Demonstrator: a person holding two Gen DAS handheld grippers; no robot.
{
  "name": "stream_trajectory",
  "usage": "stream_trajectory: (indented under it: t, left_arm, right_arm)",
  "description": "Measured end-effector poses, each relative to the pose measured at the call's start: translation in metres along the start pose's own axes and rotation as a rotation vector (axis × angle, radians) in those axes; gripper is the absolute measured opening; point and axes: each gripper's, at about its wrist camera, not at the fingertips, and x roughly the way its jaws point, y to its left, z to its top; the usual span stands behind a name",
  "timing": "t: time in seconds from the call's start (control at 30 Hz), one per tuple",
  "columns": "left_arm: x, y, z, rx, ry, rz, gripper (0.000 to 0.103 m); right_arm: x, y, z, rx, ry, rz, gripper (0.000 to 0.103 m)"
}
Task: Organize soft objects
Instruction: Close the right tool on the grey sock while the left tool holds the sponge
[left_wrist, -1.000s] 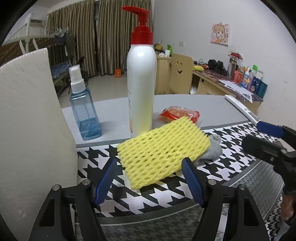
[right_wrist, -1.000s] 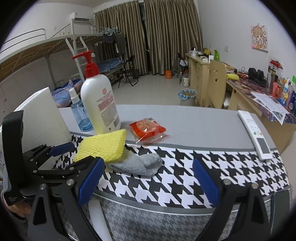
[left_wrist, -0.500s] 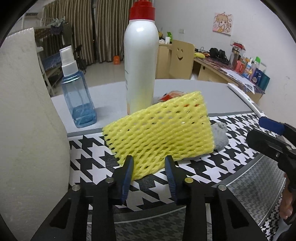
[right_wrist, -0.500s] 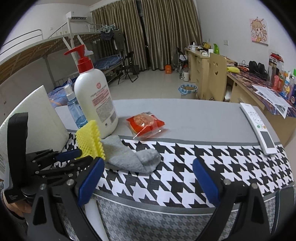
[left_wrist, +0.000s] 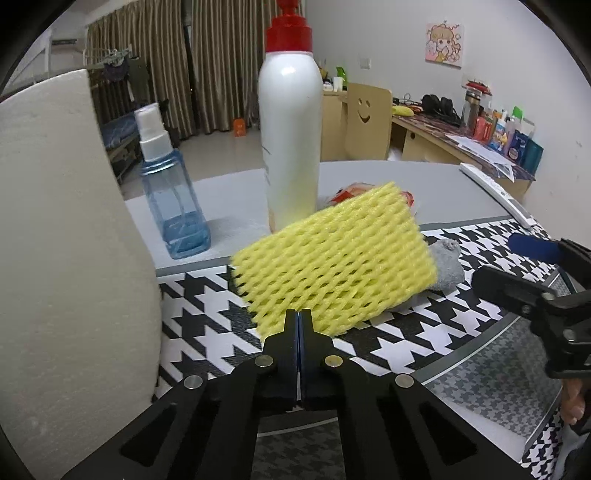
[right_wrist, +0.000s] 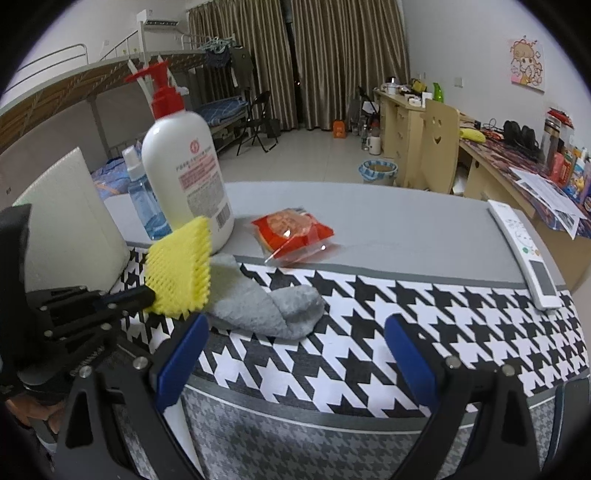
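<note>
Now the left gripper (left_wrist: 299, 314), fingers pinched on the yellow foam net's (left_wrist: 334, 269) near edge at frame centre, has it gripped; next, lift it clear of the grey sock (right_wrist: 266, 306) while the right gripper (right_wrist: 295, 347) waits spread.

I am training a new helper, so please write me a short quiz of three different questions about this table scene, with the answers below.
1. True or false: the left gripper is shut on the yellow foam net.
2. Which thing lies partly under that net on the checked cloth? A) the remote control B) the grey sock C) the red snack packet
3. Fill in: the jaws of the right gripper are ____ and hold nothing.

Key: 1 true; 2 B; 3 open
</note>
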Motion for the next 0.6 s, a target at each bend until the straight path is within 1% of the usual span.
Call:
stream_trajectory:
  t: [0.17, 0.33, 0.4, 0.47, 0.53, 0.6]
  left_arm:
    - [-0.005, 0.004, -0.004, -0.007, -0.003, -0.013, 0.0]
    - [-0.007, 0.005, -0.004, -0.01, -0.002, -0.025, 0.0]
    - [-0.006, 0.005, -0.004, -0.014, 0.003, -0.025, 0.0]
    - [-0.007, 0.006, -0.005, -0.019, 0.006, -0.036, 0.0]
    - [-0.009, 0.005, -0.005, -0.014, 0.002, -0.049, 0.0]
    - [-0.01, 0.002, -0.006, 0.0, 0.001, -0.057, 0.001]
  right_arm:
    - [0.007, 0.009, 0.0, -0.065, 0.011, -0.013, 0.098]
    - [0.016, 0.019, -0.002, -0.108, 0.03, -0.025, 0.088]
    - [0.018, 0.019, -0.001, -0.112, 0.034, -0.027, 0.082]
    - [0.019, 0.019, -0.001, -0.112, 0.035, -0.02, 0.081]
    - [0.02, 0.02, -0.002, -0.118, 0.036, -0.017, 0.075]
    - [0.022, 0.02, -0.002, -0.116, 0.049, -0.011, 0.06]
